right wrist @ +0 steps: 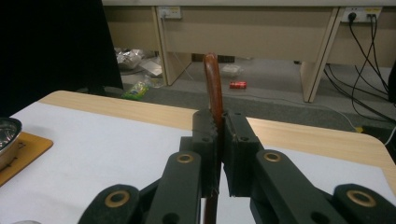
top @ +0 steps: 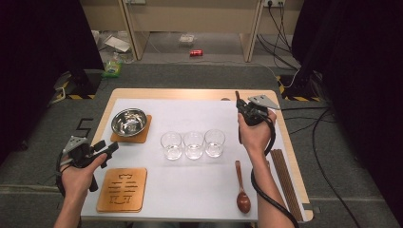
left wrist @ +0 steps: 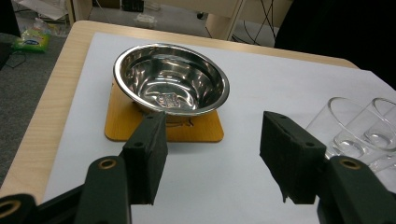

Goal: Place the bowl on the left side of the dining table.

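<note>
Right gripper (right wrist: 218, 154) fingers clamp a slim, glossy wooden stick (right wrist: 214, 88); left gripper (left wrist: 212, 158) fingers stand apart.

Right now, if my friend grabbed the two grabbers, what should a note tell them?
Right gripper: shut on a thin dark-red wooden utensil, held upright above the table's far right.
Left gripper: open, holding nothing, off the left edge, pointing at the steel bowl on its coaster.
Three glasses stand mid-table; wooden spoon and chopsticks lie at the right; carved coaster is bare.
Done: utensil lifted. Left: set it down.
</note>
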The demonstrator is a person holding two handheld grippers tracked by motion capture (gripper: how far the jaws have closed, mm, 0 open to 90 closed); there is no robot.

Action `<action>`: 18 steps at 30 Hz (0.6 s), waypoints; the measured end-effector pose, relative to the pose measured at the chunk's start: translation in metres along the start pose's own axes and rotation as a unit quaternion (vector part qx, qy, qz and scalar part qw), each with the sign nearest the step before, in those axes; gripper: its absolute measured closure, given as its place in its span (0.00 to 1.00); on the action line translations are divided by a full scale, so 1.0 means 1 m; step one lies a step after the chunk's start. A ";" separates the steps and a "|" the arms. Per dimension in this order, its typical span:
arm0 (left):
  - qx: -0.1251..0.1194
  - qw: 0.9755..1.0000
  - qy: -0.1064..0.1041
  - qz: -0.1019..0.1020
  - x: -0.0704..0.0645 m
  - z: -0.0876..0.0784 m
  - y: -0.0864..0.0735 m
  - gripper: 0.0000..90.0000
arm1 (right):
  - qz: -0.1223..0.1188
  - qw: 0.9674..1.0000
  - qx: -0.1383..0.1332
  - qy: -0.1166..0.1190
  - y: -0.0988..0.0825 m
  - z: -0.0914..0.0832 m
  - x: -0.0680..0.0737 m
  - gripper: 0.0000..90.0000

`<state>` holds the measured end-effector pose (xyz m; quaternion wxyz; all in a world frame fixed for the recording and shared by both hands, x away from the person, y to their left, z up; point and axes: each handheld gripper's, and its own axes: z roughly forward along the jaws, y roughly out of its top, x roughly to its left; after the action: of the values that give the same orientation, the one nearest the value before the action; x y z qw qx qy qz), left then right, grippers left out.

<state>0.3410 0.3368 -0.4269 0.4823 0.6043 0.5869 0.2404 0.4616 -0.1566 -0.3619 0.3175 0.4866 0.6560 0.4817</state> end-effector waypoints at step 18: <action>0.001 1.000 0.001 0.001 0.000 0.000 -0.001 0.45 | -0.004 1.000 -0.012 0.000 0.010 0.013 0.002 0.94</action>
<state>0.3406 0.3372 -0.4275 0.4811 0.6049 0.5872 0.2405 0.4758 -0.1503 -0.3572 0.3252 0.4806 0.6521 0.4879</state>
